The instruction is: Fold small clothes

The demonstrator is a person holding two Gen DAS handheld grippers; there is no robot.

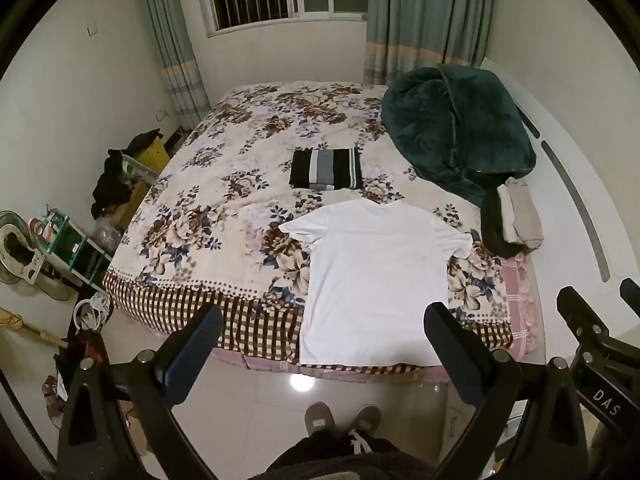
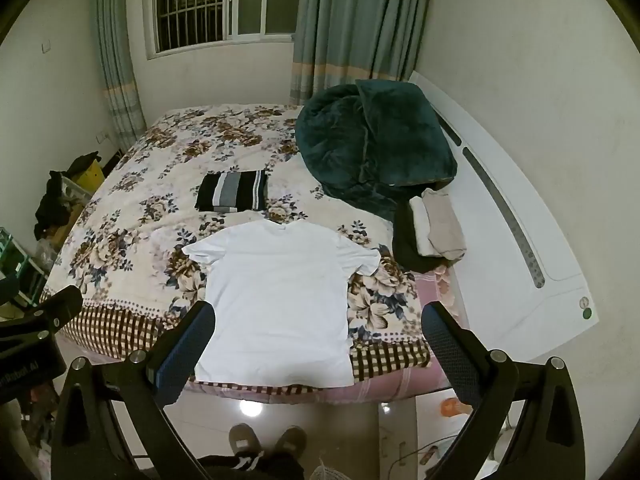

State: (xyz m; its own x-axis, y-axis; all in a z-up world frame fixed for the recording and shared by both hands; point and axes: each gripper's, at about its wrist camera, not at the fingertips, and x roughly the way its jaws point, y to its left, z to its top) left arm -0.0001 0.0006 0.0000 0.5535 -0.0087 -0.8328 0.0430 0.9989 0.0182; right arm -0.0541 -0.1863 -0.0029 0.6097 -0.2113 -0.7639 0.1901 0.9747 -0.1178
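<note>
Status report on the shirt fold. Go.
Left gripper, right gripper: jaws open, empty. White T-shirt flat on bed, untouched. Nothing in the way.

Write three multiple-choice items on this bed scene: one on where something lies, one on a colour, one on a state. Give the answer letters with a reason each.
1. Where does the striped folded garment lie relative to the white T-shirt?
A. Beyond its collar, farther up the bed
B. On the floor
C. On top of the green blanket

2. What colour is the bunched blanket near the headboard?
A. Red
B. Dark green
C. Yellow

3. How is the white T-shirt now?
A. Folded into a small square
B. Hanging at the window
C. Spread flat, sleeves out

Answers:
1 A, the striped piece sits just past the neckline on the floral bedspread.
2 B, the plush heap is deep green in both views.
3 C, both sleeves lie open and the hem reaches the bed edge; the left gripper and right gripper are open, holding nothing.
</note>
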